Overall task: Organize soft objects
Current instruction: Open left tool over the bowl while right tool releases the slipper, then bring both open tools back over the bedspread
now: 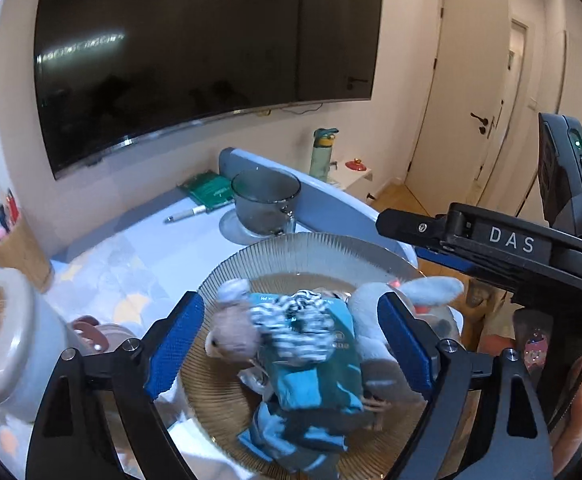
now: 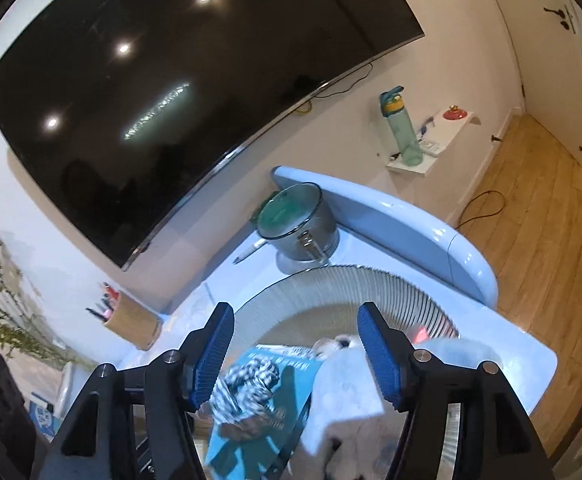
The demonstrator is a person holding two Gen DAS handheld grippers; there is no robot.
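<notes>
Ribbed glass plate (image 1: 251,258), plush cloth toys (image 1: 233,338), glossy blue table (image 2: 411,216), wooden floor (image 2: 539,208)

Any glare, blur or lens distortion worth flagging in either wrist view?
Left wrist: fisheye bends the TV, which mirrors two ceiling lights; the soft toys in the glass plate are slightly motion-blurred. Right wrist: three light reflections and a streak on the TV, and the striped cloth is smeared.
</notes>
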